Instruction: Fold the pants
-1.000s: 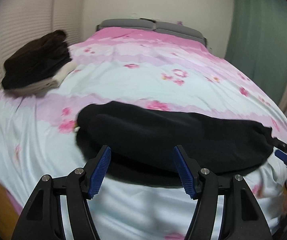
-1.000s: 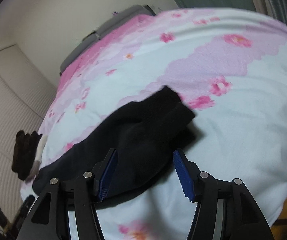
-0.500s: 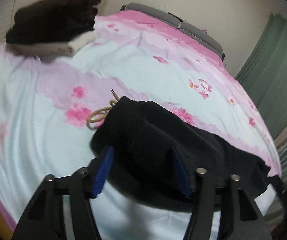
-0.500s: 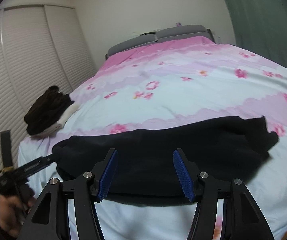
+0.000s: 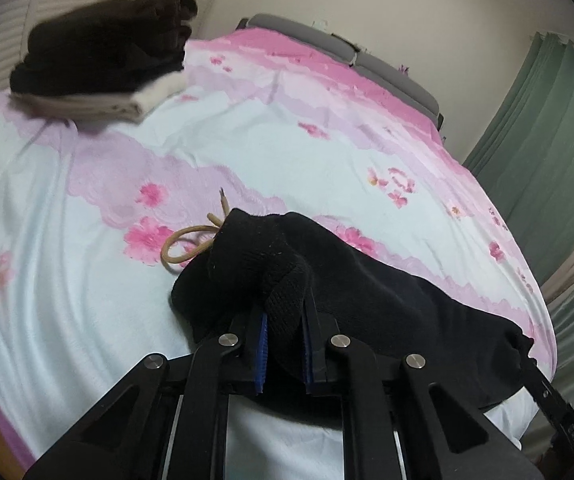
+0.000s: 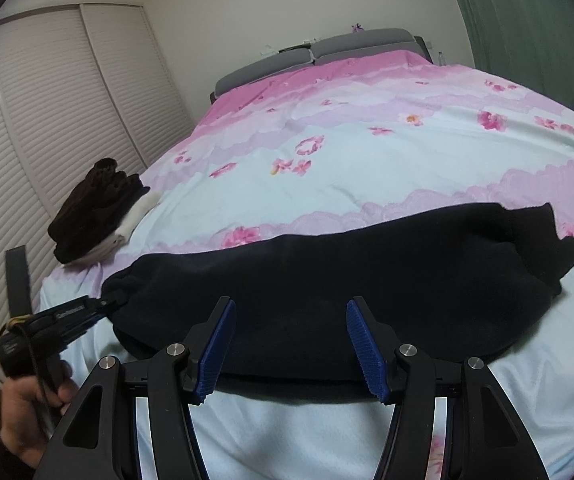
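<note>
Both grippers at black pants [image 6: 327,276]: left gripper [image 5: 283,344] pinching, right gripper [image 6: 291,344] apparently apart.

The pants' [image 5: 387,312] near edge hides behind the left gripper [image 5: 283,346], whose pad tips vanish inside the pinched fabric.

One pair of black pants [image 6: 347,276] lies on one bed [image 6: 367,152]. One stack of folded clothes [image 6: 95,216] sits near the bed's edge. Two grippers show, left [image 5: 283,342] and right [image 6: 289,344]. One hand [image 6: 27,412] is visible. Two grey pillows [image 6: 315,56] lie at the head.
</note>
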### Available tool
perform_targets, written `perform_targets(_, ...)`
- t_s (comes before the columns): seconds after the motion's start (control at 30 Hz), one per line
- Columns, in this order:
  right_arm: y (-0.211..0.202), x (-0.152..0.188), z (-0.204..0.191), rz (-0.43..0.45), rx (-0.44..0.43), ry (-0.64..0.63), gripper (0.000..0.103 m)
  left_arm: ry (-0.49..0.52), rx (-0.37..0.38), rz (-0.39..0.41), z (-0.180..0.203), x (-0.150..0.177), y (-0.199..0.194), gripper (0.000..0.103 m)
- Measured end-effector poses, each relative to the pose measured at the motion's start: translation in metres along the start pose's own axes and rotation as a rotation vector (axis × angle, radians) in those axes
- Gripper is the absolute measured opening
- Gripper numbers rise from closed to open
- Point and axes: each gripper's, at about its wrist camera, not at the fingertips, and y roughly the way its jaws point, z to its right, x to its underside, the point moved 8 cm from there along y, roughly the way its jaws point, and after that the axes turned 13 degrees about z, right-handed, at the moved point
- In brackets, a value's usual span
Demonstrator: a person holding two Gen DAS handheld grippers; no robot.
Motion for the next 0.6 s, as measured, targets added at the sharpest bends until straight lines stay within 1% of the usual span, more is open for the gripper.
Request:
perform_targets(0.07, -0.004, -0.003, 0.0, 0.011, 0.0, -0.006, 0.059, 0.005, -0.009, 0.007, 0.0, 0.002, -0.007, 0.015)
perform_targets(0.13, -0.006, -0.004, 0.0, 0.016, -0.001, -0.009, 0.059, 0.018, -0.04, 0.001, -0.006, 0.01, -0.007, 0.015)
perform_targets(0.23, -0.007, 0.0, -0.001, 0.007, -0.003, -0.014, 0.059, 0.007, -0.072, -0.055, -0.02, 0.027, 0.007, 0.017)
perform_targets(0.3, -0.006, 0.004, -0.003, -0.005, -0.006, -0.021, 0.059, -0.008, -0.081, -0.069, -0.026, 0.034, 0.012, 0.018)
perform_targets(0.37, -0.003, 0.009, -0.005, -0.024, -0.006, -0.04, 0.059, 0.015, -0.087, -0.054, -0.024, 0.035, 0.01, 0.019)
perform_targets(0.43, 0.0, 0.016, -0.006, -0.05, -0.008, -0.051, 0.059, 0.059, -0.102, -0.036, -0.02, 0.037, 0.011, 0.021)
perform_targets(0.57, 0.004, 0.025, -0.002, -0.087, -0.003, -0.041, 0.059, 0.076, -0.116, -0.032, -0.02, 0.04, 0.012, 0.023)
perform_targets(0.6, 0.004, 0.027, -0.001, -0.093, -0.001, -0.04, 0.059, 0.078, -0.118, -0.029, -0.019, 0.038, 0.01, 0.026)
